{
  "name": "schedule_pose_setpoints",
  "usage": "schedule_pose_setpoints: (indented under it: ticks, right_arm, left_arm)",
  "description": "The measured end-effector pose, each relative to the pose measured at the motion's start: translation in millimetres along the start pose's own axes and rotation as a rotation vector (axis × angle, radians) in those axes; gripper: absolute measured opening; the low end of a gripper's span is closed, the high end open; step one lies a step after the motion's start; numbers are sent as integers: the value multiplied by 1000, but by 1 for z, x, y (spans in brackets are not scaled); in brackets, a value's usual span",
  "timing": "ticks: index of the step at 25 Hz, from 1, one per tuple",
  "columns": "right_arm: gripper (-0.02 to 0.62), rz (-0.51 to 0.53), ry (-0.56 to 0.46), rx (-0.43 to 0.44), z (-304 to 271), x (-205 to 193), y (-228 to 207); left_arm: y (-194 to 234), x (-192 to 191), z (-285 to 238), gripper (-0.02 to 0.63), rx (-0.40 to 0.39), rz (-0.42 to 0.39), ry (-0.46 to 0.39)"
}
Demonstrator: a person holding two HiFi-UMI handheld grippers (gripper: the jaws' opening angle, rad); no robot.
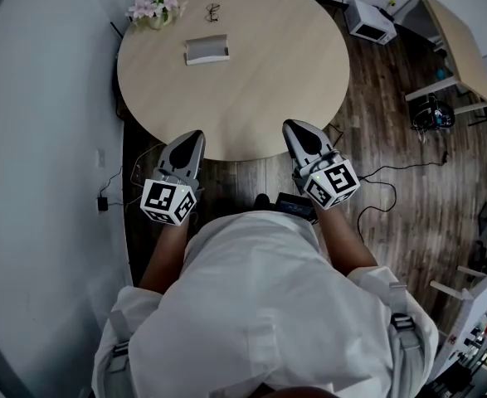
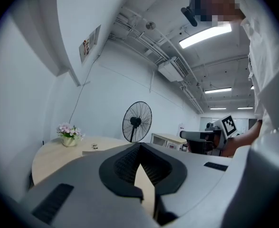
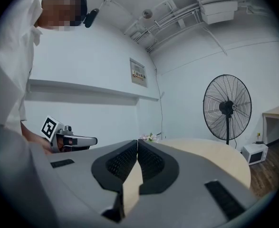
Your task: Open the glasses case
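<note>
A pale grey glasses case (image 1: 206,49) lies shut on the far left part of the round wooden table (image 1: 268,73); in the left gripper view the case (image 2: 97,150) shows as a thin strip. A pair of glasses (image 1: 213,11) lies behind it. My left gripper (image 1: 192,138) hovers at the table's near edge, jaws shut with nothing between them, tips meeting (image 2: 139,145). My right gripper (image 1: 294,128) is held level beside it, also shut and empty, tips touching (image 3: 137,141). Both are well short of the case.
A small pot of pink flowers (image 1: 153,9) stands at the table's far left edge. A standing fan (image 2: 137,122) and a white box (image 1: 371,21) on the wood floor lie beyond the table. A desk (image 1: 452,40) stands at the right. Cables run along the floor below the table.
</note>
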State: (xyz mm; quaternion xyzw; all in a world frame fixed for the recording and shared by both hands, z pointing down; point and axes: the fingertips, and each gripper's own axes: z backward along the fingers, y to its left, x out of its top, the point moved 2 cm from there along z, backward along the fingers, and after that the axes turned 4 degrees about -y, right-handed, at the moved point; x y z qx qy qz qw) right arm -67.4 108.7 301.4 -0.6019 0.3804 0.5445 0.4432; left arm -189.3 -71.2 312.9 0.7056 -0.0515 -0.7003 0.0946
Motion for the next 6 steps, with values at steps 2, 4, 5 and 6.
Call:
schedule_pose_setpoints:
  ticks: [2, 4, 5, 6]
  right_arm:
    - [25, 2, -6, 14, 6, 4, -5]
    - [25, 8, -12, 31, 13, 10, -13]
    - [25, 12, -15, 39, 17, 14, -17]
    - [25, 15, -18, 46, 21, 18, -22]
  left_arm:
    - [-14, -2, -5, 11, -11, 9, 11]
    - [-30, -4, -11, 11, -12, 2, 18]
    - [-38, -4, -15, 11, -10, -7, 19]
    - [-46, -4, -19, 11, -7, -16, 20]
